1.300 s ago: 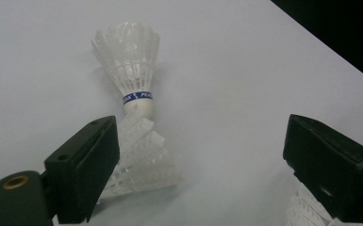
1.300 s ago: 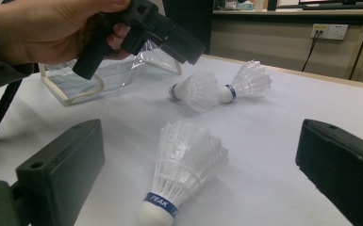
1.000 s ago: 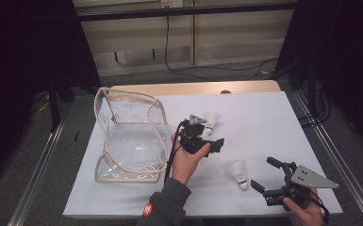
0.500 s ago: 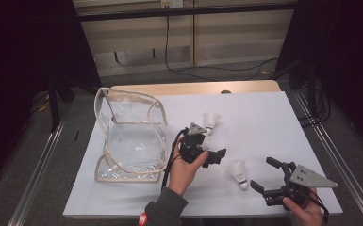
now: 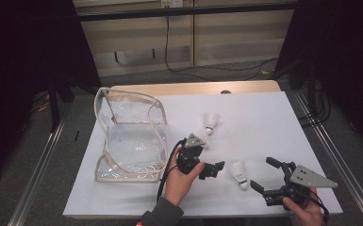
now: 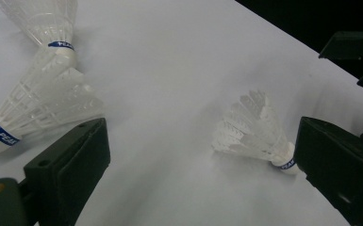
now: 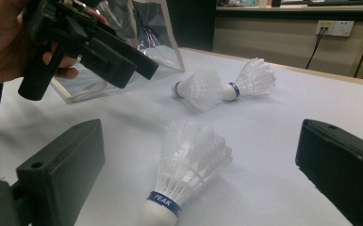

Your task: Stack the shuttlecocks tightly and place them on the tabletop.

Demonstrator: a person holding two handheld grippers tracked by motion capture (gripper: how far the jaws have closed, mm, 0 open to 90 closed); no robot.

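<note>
White feathered shuttlecocks are lying loose on the pale table cover [image 5: 273,117], three in all, and a clear plastic pouch [image 5: 129,139] with cream binding is standing open at the left of the surface. The left gripper [image 5: 213,170] is hanging just above the table with its jaws spread wide and holding nothing; against the frames from a second ago it has been travelling away from the pair of shuttlecocks [image 5: 210,122] near the table's middle and down toward the person, so it is now pointing at the lone shuttlecock [image 5: 238,172] lying on its side between the two tools. In the left gripper view that lone shuttlecock [image 6: 259,134] is sitting ahead of the jaws, close to the right-hand one, cork end toward it, while the pair [image 6: 42,94] is lying off to the left, one cork touching the other's skirt. The right gripper [image 5: 267,176] is resting low at the near right edge, also wide open and empty, and has not shifted over the same interval; its view is showing the lone shuttlecock [image 7: 188,165] between and just beyond its jaws. In my judgement the shift is marking the lone shuttlecock as the chosen target for the left tool, presumably for loading into the pouch. No grasp is yet made, and all three remain outside the pouch.
</note>
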